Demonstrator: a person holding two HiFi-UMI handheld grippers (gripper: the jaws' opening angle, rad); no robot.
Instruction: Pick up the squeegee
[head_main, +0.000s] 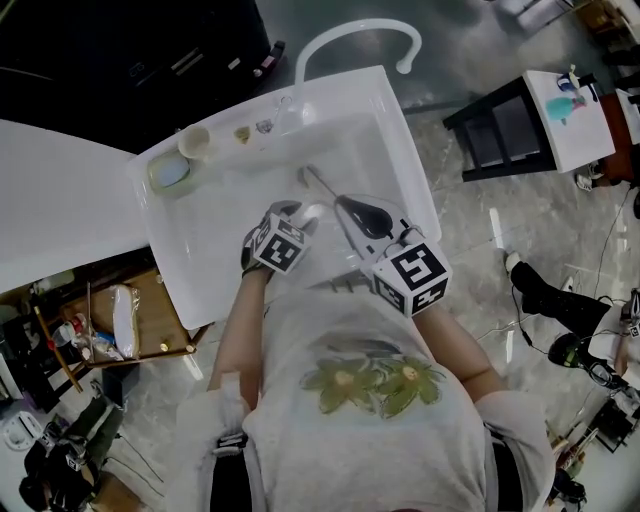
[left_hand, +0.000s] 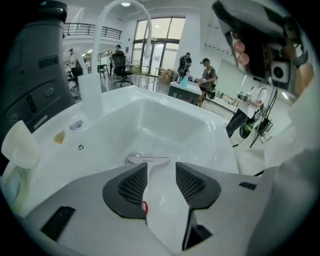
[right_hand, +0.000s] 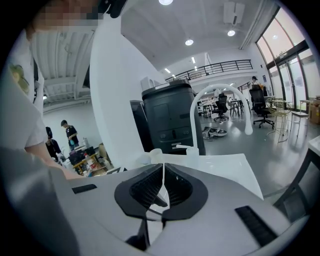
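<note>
A white squeegee (head_main: 318, 186) lies on the floor of the white sink (head_main: 400, 150). In the left gripper view its blade (left_hand: 147, 160) lies crosswise just past the fingertips, and its handle runs back between the jaws. My left gripper (left_hand: 161, 175) is open and low in the basin, a pad on each side of the handle. In the head view the left gripper (head_main: 305, 213) sits over the near end of the squeegee. My right gripper (right_hand: 163, 187) is shut with nothing between its pads. In the head view the right gripper (head_main: 358, 215) hovers over the sink's right side.
A white arched faucet (head_main: 360, 35) rises at the sink's far rim. A pale cup (head_main: 194, 142) and a round dish (head_main: 170, 172) stand on the left ledge. A dark machine (left_hand: 35, 75) stands behind. A shelf of clutter (head_main: 120, 320) is at the left, a small table (head_main: 565, 115) at the right.
</note>
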